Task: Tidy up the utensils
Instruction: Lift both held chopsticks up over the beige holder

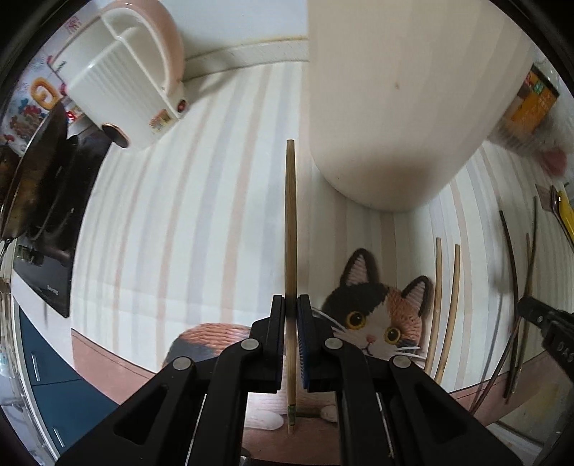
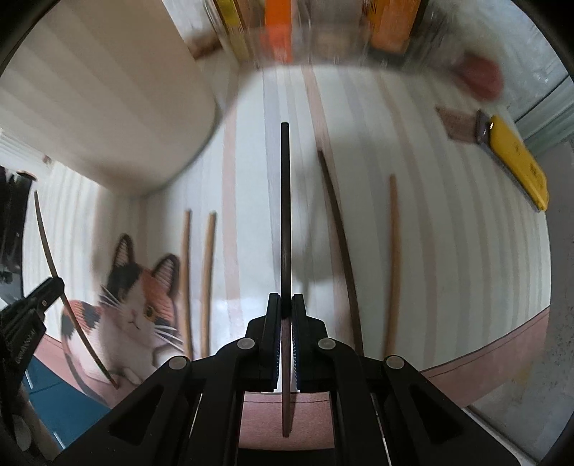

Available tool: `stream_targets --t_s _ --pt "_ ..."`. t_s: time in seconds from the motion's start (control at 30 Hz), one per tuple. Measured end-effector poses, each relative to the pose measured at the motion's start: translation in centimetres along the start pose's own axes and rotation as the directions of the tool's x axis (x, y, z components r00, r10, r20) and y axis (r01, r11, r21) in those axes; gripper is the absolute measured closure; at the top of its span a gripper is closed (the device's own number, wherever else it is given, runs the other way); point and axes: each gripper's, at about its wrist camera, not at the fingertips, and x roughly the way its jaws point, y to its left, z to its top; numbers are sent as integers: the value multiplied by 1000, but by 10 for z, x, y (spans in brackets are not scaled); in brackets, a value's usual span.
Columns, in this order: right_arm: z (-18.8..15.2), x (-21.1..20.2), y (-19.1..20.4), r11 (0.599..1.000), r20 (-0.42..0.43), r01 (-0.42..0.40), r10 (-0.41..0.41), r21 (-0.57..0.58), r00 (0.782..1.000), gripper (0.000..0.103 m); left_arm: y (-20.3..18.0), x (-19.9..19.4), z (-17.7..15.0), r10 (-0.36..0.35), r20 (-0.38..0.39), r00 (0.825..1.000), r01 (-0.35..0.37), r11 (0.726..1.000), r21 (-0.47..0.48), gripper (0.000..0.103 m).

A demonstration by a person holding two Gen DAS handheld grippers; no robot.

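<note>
My left gripper point(image 1: 291, 304) is shut on a light bamboo chopstick point(image 1: 291, 215) that points forward beside a tall cream holder point(image 1: 394, 107). My right gripper point(image 2: 286, 304) is shut on a dark brown chopstick point(image 2: 285, 215) held above the striped mat point(image 2: 448, 233). Two light chopsticks point(image 2: 197, 279) lie on the mat next to the cat picture point(image 2: 140, 297). A dark chopstick point(image 2: 339, 233) and a light one point(image 2: 394, 258) lie right of my right gripper. The left gripper point(image 2: 39, 297) shows at the left edge of the right wrist view with its chopstick.
A white and pink cutlery caddy point(image 1: 125, 71) stands at the far left, with a black stove and pan point(image 1: 39, 186) beside it. A yellow-handled scraper point(image 2: 509, 157) lies at the mat's right. Clear jars with orange labels point(image 2: 387, 25) stand behind.
</note>
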Motion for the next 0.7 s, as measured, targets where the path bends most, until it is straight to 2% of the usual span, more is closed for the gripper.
stream_targets --t_s 0.17,0.37,0.53,0.7 --pt "5 -29 3 1000 74 -13 14 -19 997 97 2 -14 0 8 31 999 -7 1000 -19 99" --pt "7 -69 -2 998 148 -39 45 -43 988 97 10 -44 9 20 121 992 -13 998 -57 99" --pt "13 -93 -2 996 207 -65 75 -55 975 98 17 -78 16 39 210 977 -19 995 -94 99" --pt "21 -126 1 993 273 -92 109 -72 956 98 22 -111 24 64 294 954 -30 992 -120 99"
